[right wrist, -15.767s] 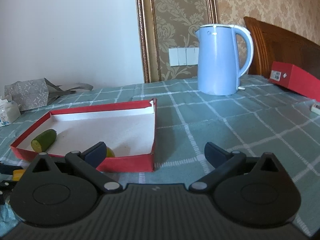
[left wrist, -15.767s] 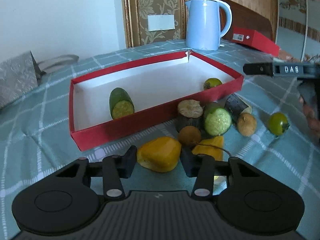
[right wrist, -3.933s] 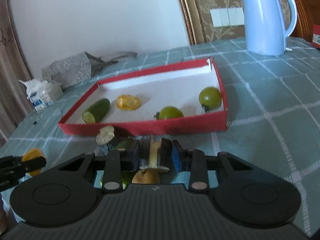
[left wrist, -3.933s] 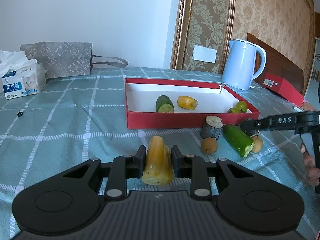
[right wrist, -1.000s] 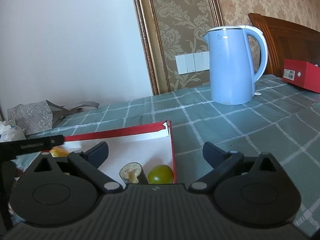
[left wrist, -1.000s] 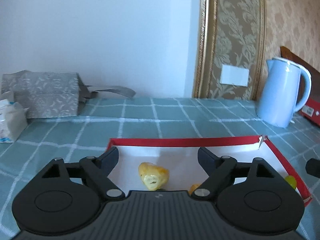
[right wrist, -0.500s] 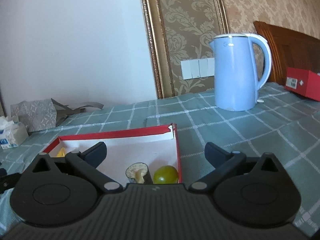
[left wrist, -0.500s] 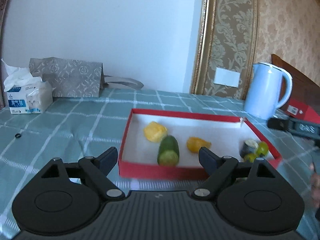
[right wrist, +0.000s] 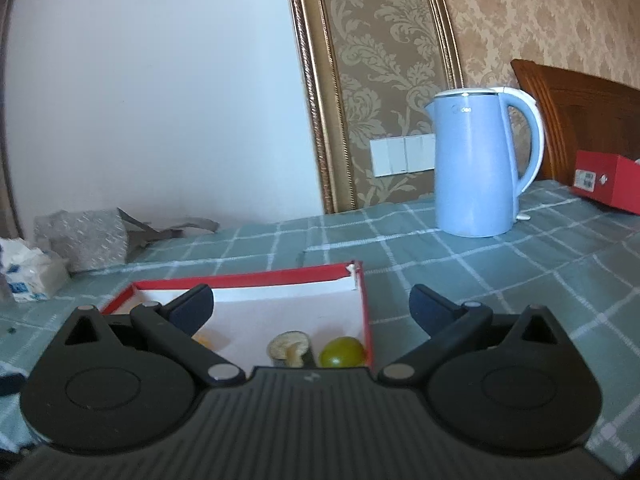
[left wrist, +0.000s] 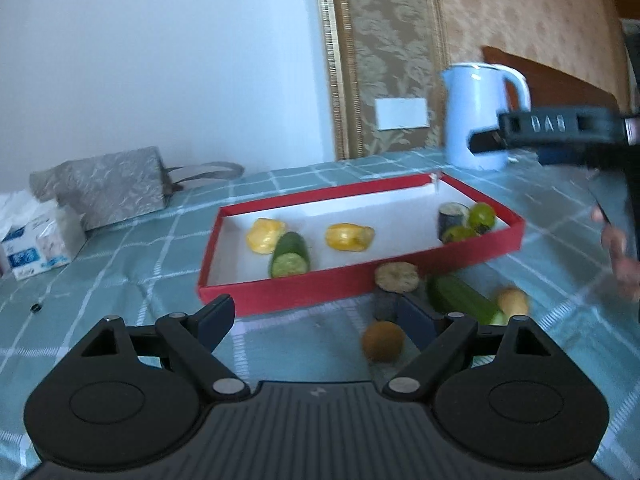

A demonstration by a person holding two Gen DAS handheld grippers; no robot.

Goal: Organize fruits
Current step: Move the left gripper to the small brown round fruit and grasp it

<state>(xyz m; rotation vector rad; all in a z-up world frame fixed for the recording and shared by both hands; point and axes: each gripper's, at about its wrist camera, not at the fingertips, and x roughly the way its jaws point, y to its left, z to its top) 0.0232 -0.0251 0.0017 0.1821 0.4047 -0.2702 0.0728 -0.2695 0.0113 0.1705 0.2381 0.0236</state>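
Left gripper [left wrist: 316, 322]: jaws spread, empty, bottom centre.
Right gripper [right wrist: 310, 308]: jaws spread, empty.
Red tray [left wrist: 360, 276]: mid-frame; holds cucumber piece [left wrist: 290, 255].
Kiwi [left wrist: 383, 346]: on table, lower right.

The tray [left wrist: 420, 270] lies on the table [left wrist: 120, 268]. In the tray, a cucumber piece [left wrist: 290, 255] is near its left end, touching a jackfruit piece [left wrist: 264, 235] behind it. Just before the tray's front wall stand a cut stump [left wrist: 394, 286], a long cucumber [left wrist: 460, 298] and a kiwi [left wrist: 382, 346]. Behind the tray stands the kettle [left wrist: 478, 120].
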